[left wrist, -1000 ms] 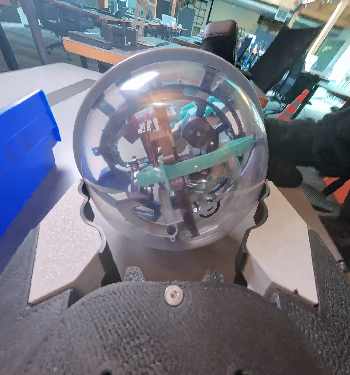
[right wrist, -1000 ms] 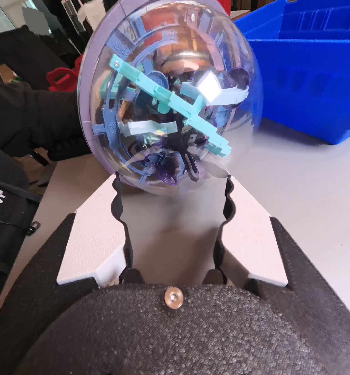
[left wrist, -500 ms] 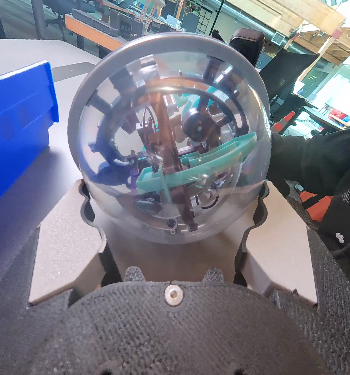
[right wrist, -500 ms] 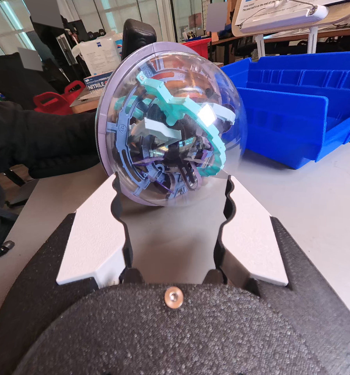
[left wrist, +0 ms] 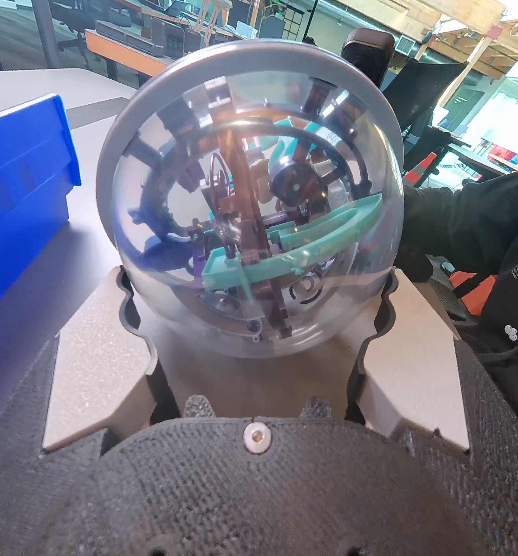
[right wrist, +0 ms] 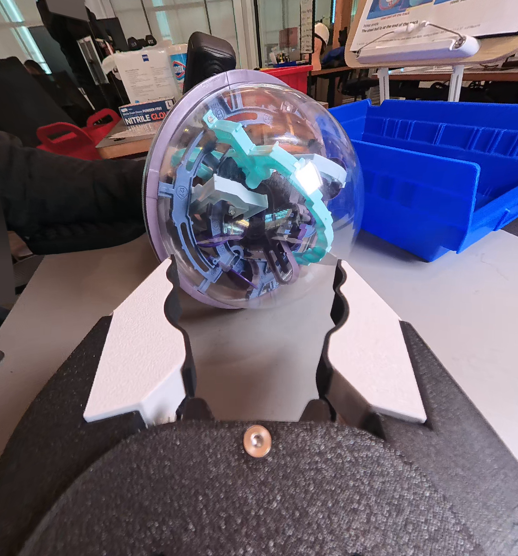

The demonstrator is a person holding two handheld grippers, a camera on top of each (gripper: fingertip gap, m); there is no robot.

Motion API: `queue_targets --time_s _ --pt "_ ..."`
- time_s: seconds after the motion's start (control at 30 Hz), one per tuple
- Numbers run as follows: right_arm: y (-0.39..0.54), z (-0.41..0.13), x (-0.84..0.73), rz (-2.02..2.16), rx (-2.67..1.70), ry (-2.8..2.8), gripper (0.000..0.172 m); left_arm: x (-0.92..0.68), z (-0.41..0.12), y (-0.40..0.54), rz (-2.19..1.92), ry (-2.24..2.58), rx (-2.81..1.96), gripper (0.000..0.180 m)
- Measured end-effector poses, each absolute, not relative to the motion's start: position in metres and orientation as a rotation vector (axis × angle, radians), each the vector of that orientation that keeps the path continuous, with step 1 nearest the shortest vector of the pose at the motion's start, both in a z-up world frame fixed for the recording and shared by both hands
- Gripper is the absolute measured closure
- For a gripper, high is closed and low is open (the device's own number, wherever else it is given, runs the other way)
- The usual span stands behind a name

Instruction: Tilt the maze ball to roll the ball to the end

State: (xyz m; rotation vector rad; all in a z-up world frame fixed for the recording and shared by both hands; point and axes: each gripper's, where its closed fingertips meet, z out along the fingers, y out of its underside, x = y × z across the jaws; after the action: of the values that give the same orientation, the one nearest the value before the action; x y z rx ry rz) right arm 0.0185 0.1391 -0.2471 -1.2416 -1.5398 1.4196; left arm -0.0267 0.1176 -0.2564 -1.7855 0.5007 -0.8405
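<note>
- Between the spread fingers of the left claw (left wrist: pixel 257 288) sat the maze ball (left wrist: pixel 251 195), both pads pressed on its clear shell.
- The right claw (right wrist: pixel 254 270) stood half spread with the same ball just ahead of its tips; contact I cannot tell.
- Its grey seam ring (left wrist: pixel 125 126) stood upright, leaning slightly.
- The small steel ball inside was not visible.
- A blue bin (right wrist: pixel 432 180) at the far right looked empty.
</note>
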Motion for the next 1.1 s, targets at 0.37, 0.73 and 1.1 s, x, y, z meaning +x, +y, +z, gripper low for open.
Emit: queue_targets --time_s 0.37,0.73,1.1 --pt "0.135 -0.245 0.021 1.415 -1.201 -1.555 0.075 -0.027 -0.262 0.110 -0.799 0.562 -1.804 0.023" --pt "0.126 -0.240 0.027 1.422 -1.128 -1.564 0.078 -0.053 -0.243 0.073 -0.805 0.636 -1.816 0.039" --pt "0.105 -0.251 0.027 1.386 -1.088 -1.695 0.082 -0.036 -0.222 0.068 -1.016 0.479 -1.749 0.041"
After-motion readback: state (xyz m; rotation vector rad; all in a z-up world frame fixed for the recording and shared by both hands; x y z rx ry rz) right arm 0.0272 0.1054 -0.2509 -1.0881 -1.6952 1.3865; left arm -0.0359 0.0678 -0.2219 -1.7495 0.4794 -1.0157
